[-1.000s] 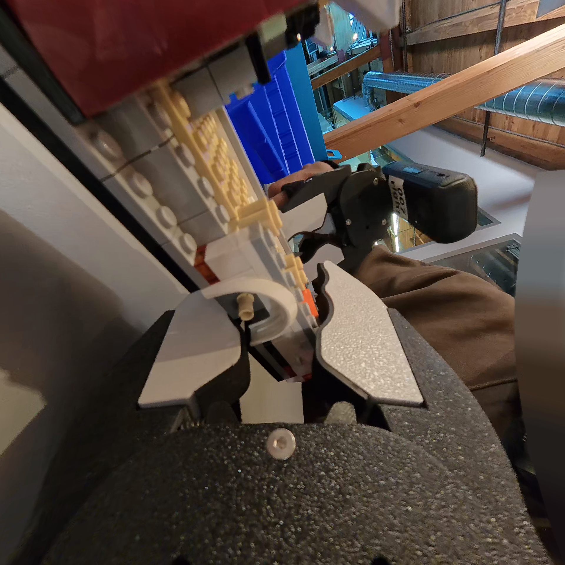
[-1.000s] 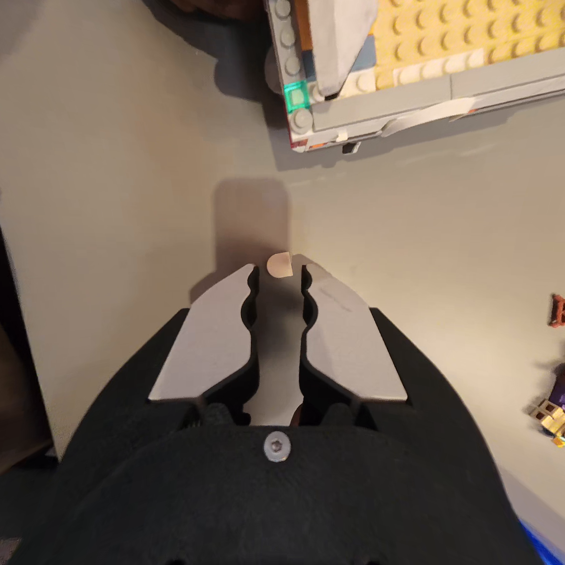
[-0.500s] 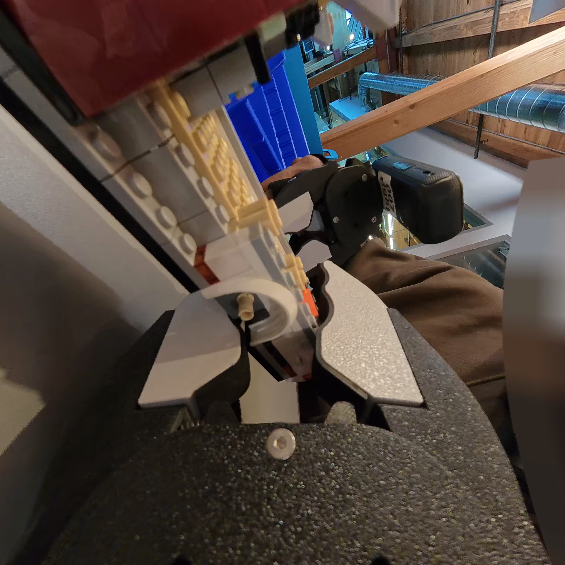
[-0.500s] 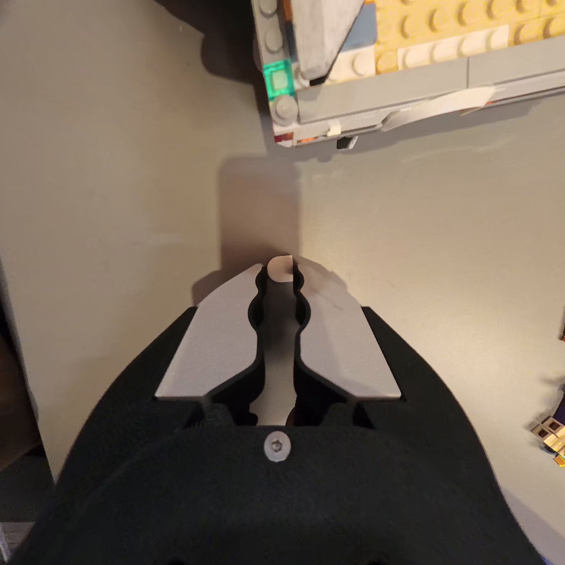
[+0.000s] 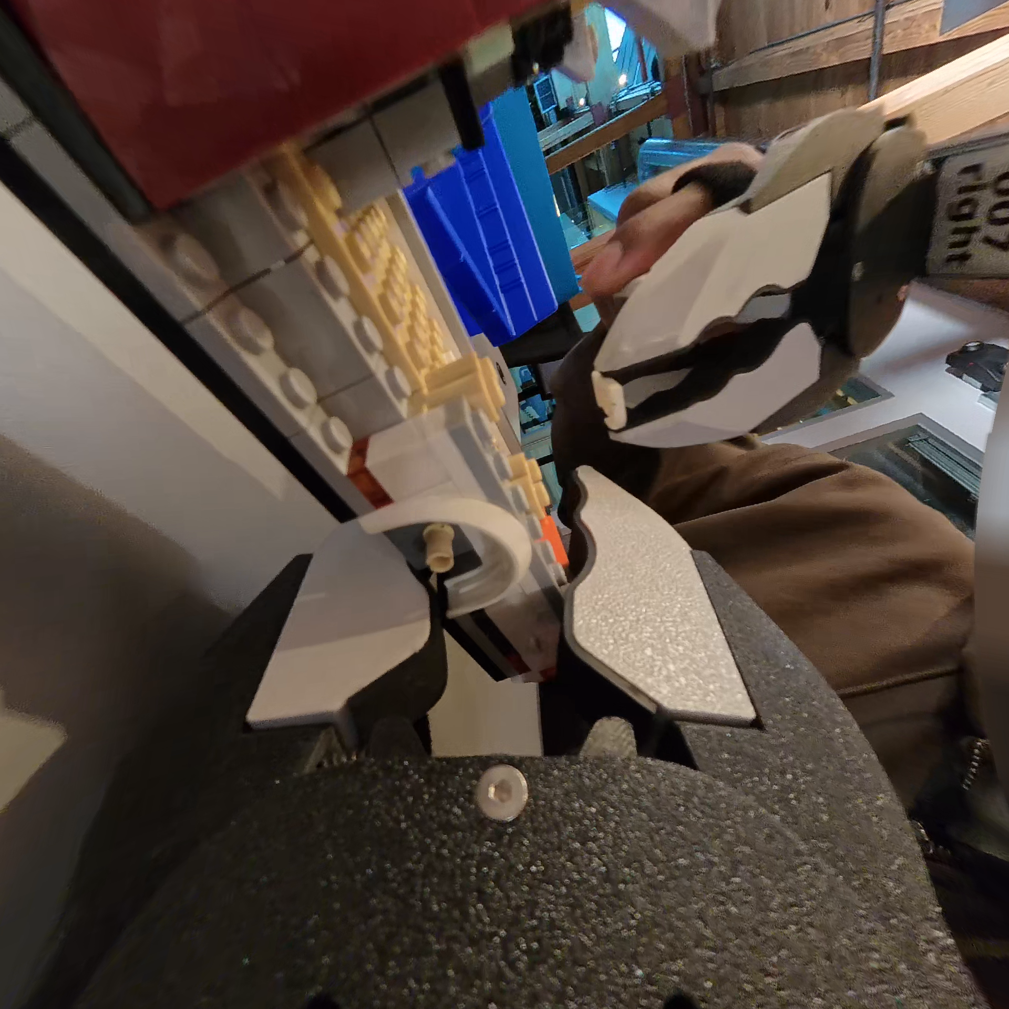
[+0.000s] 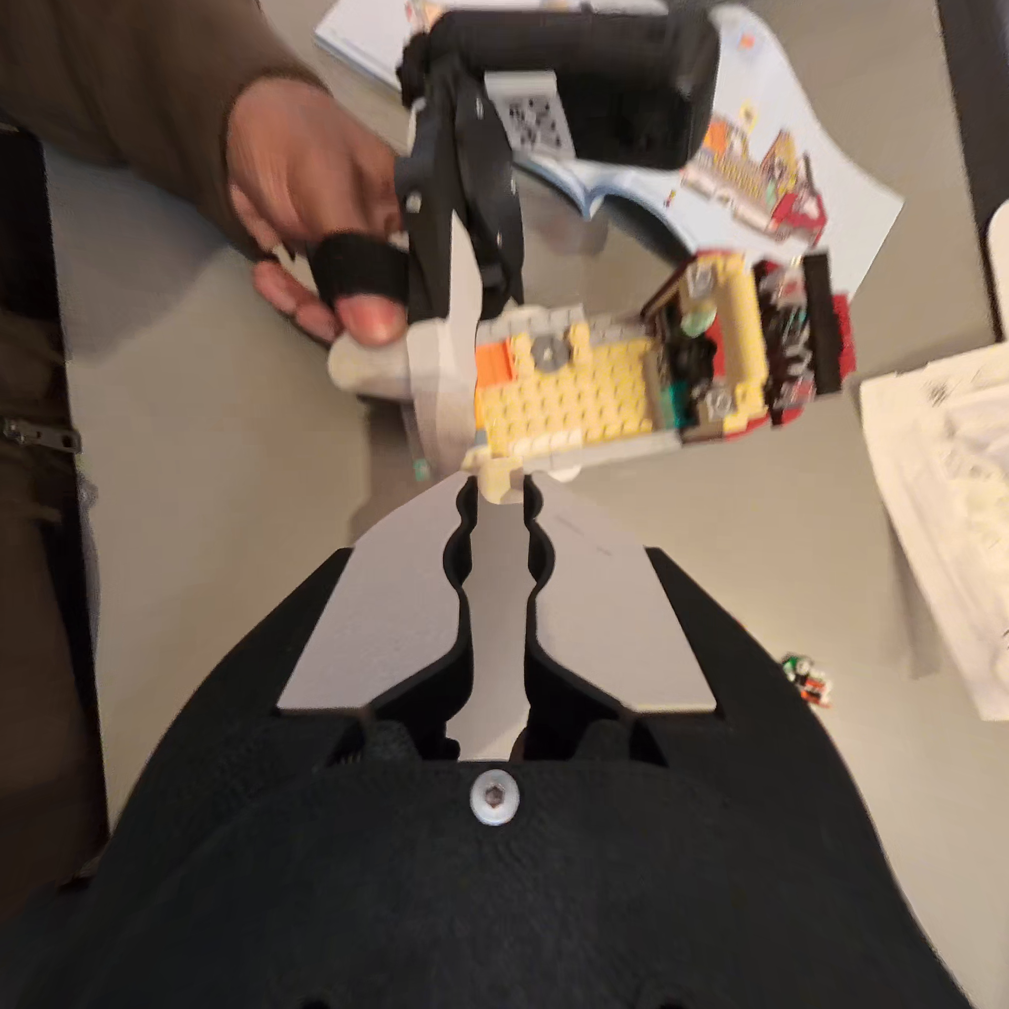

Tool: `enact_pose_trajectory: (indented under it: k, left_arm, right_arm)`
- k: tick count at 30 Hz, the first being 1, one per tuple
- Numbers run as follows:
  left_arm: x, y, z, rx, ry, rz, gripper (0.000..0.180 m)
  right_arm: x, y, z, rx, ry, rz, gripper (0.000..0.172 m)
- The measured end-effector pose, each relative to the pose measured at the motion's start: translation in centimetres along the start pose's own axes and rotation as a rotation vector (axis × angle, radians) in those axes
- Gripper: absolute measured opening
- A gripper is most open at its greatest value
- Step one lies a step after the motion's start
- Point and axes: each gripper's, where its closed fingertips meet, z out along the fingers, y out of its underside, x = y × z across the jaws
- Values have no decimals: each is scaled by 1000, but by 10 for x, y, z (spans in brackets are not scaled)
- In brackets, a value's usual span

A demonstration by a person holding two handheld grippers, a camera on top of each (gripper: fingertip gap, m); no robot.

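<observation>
We see 2 claws: the left claw (image 5: 502,551) clamps 1 brick model (image 5: 437,469), the right claw (image 6: 499,486) pinches 1 cream piece (image 6: 498,485) over the tabletop (image 6: 218,491).

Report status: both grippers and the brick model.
Left gripper clamped on brick model, held off the table. Right gripper pinching small cream piece, tips at model's near edge.

Your left gripper (image 6: 458,349) and its brick model (image 6: 600,393) hang right ahead of your right gripper (image 6: 499,491) — no straight way forward there. Behind the model, an open booklet (image 6: 764,180) covers the worktop (image 6: 218,518); to your right lie white papers (image 6: 939,518) and a few loose small pieces (image 6: 808,680). The bare worktop on your near left is passable — up to the brown sleeve (image 6: 136,109).
</observation>
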Motion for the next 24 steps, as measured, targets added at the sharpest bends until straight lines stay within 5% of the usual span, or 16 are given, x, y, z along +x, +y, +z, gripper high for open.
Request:
enact_pose_trajectory:
  k: [8,24]
  left_arm:
    - [13,0,4,27,83,-1,46]
    - [24,4,7,32,146,18,46]
  right_arm:
    - [8,-35,29,-57,-25,-62,16]
    - [8,-35,32,-120,-28,-99,16]
